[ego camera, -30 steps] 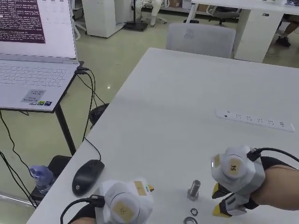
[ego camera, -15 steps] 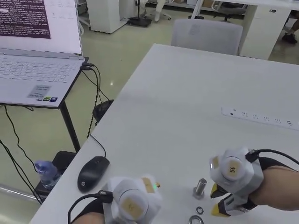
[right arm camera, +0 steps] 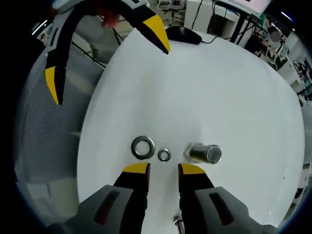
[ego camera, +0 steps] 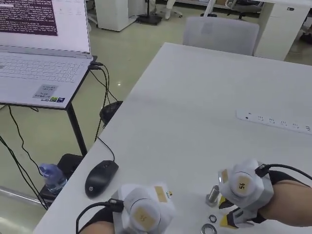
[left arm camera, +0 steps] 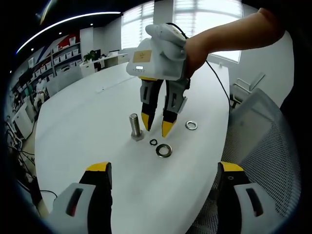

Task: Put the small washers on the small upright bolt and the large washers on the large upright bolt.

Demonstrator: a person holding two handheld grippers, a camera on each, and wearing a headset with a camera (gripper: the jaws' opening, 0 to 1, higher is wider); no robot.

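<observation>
"Looking across from the left, what sits at your bench?"

"An open silver laptop on its own stand, off to the left of the white table. Then comes a black computer mouse near the table's left edge. Just right of the mouse I hold my left gripper, its yellow-tipped jaws spread wide with nothing between them."

"And the hardware?"

"Right of that gripper, a steel hex bolt stands upright on its head. Near its foot, flat on the table, lie a small dark washer and a large silver washer. The right gripper view shows a sliver of table between the two. A third silver washer lies apart from that pair, on the table past my other tool's tips in the left gripper view. All three are off the bolt."

"Your other tool?"

"My right gripper hangs tips-down just right of the bolt. Its jaws are parted only narrowly and pinch nothing. The small dark washer lies just ahead of the gap between the tips. Farther right and well apart, a long white power strip lies on the table."
</observation>
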